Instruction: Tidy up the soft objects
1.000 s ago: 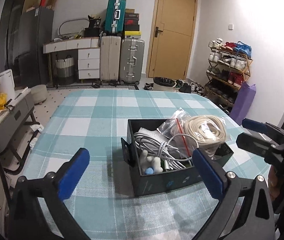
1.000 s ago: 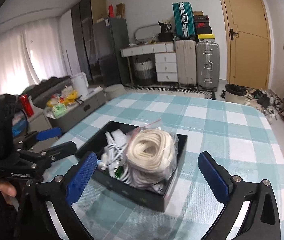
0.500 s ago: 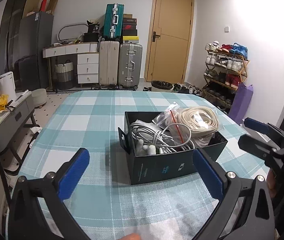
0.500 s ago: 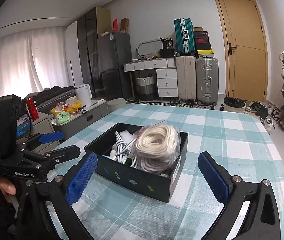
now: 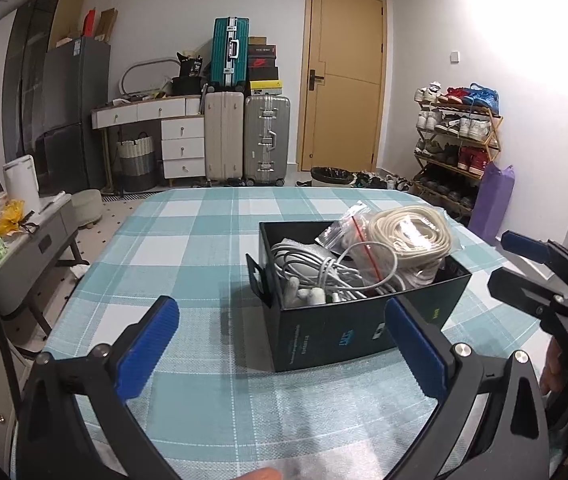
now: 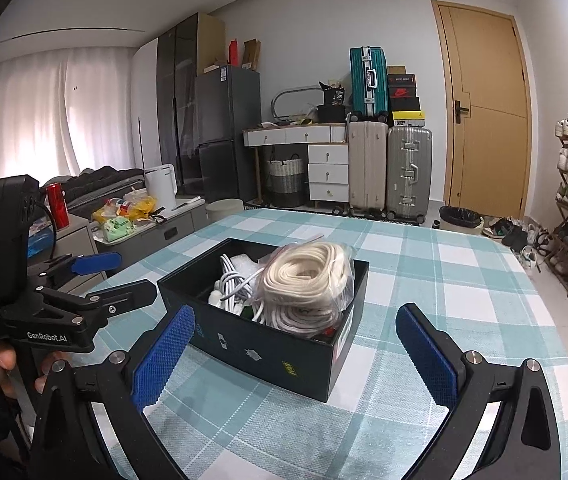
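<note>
- Now my left gripper (image 5: 281, 338) has its fingers spread wide, with nothing between the blue pads (image 5: 147, 346).
- Just ahead of these fingers, a little toward the right pad, the black box (image 5: 348, 320) stands on the checked tablecloth (image 5: 187, 248); my fingers do not touch it.
- Inside the box, on the side nearer my left fingers, I see grey-white cables (image 5: 316, 264) in a loose tangle.
- On the far right side of the box lies a coil of cream rope (image 5: 410, 226) in a clear bag, and it rises above the rim.
- Beside the rope, a small zip bag (image 5: 344, 230) with a red line leans up.
- My right gripper (image 6: 294, 350) is also fully released, and its pads (image 6: 426, 356) hold nothing.
- From the right wrist view, the box (image 6: 284, 348) sits directly in front of the gap between my fingers, near but apart from them, one corner turned toward me.
- There the rope (image 6: 310, 280) fills the right half of the box, the cables (image 6: 231, 280) the left half.
- My left gripper appears at the left of my right fingers, low beside the table edge, and a hand (image 6: 1, 360) holds its handle.
- Both grippers stay above the cloth, one on each side of the box.
</note>
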Demonstrator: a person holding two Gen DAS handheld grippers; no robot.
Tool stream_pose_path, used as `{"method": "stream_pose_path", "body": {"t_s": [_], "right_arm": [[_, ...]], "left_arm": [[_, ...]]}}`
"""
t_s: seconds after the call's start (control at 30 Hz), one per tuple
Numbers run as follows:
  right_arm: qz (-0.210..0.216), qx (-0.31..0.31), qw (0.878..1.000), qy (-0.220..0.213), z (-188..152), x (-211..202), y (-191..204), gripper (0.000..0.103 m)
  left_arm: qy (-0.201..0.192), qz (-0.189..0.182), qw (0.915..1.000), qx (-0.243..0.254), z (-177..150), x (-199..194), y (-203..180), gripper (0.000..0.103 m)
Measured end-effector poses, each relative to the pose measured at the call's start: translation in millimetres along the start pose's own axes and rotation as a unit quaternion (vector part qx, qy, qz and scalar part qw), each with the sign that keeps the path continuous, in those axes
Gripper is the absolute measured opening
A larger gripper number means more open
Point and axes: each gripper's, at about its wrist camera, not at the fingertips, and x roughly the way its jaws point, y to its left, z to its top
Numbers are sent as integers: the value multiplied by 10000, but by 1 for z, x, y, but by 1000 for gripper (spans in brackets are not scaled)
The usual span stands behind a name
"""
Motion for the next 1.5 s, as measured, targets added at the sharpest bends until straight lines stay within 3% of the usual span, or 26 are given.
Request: {"method": "stream_pose_path", "body": {"t_s": [0.13,1.5], "right_arm": [[-24,5,10000,-1,-4,2,-1,102],[-35,-23,9998,-189,-8,-5,2,102]], "left_arm": [[-26,-115,9999,-97,0,0,4,103],[-167,-11,9998,-65,-3,-6,4,103]]}}
